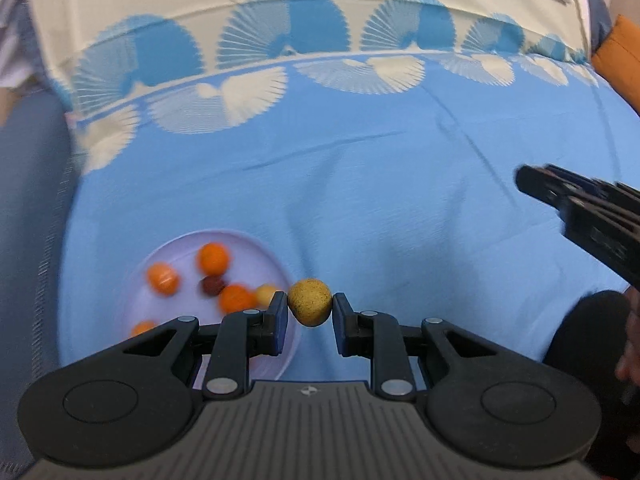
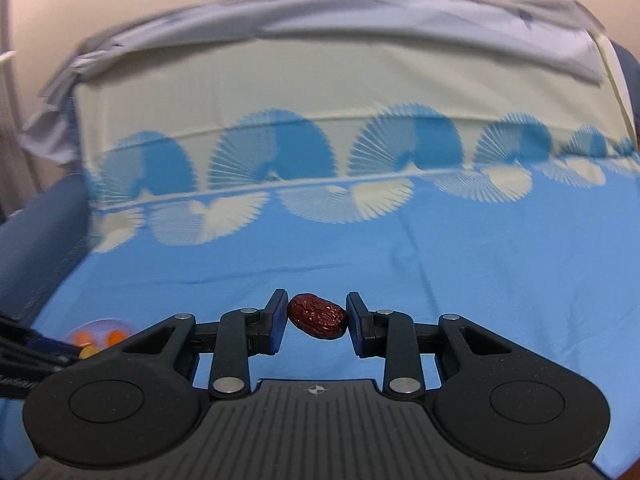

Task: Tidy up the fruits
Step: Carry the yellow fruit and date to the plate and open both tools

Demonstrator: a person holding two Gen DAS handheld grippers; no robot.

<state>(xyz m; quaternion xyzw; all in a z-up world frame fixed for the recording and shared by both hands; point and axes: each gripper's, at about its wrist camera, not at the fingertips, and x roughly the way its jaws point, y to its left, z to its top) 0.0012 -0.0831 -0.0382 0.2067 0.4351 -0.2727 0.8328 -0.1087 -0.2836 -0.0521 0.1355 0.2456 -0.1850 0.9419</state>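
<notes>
**Both claws carrying fruit above the blue cloth**

The left claw point(image 1: 310, 306) is clenched on a round, speckled yellow fruit point(image 1: 310, 301), held just beside the rim of a pale plate point(image 1: 176, 246) that has several orange fruits point(image 1: 214, 258) and a dark one on it. The right claw point(image 2: 317, 316) grips a wrinkled dark red date point(image 2: 317, 315) between its pads, above the blue patterned cloth point(image 2: 480, 248), well right of the plate.
</notes>
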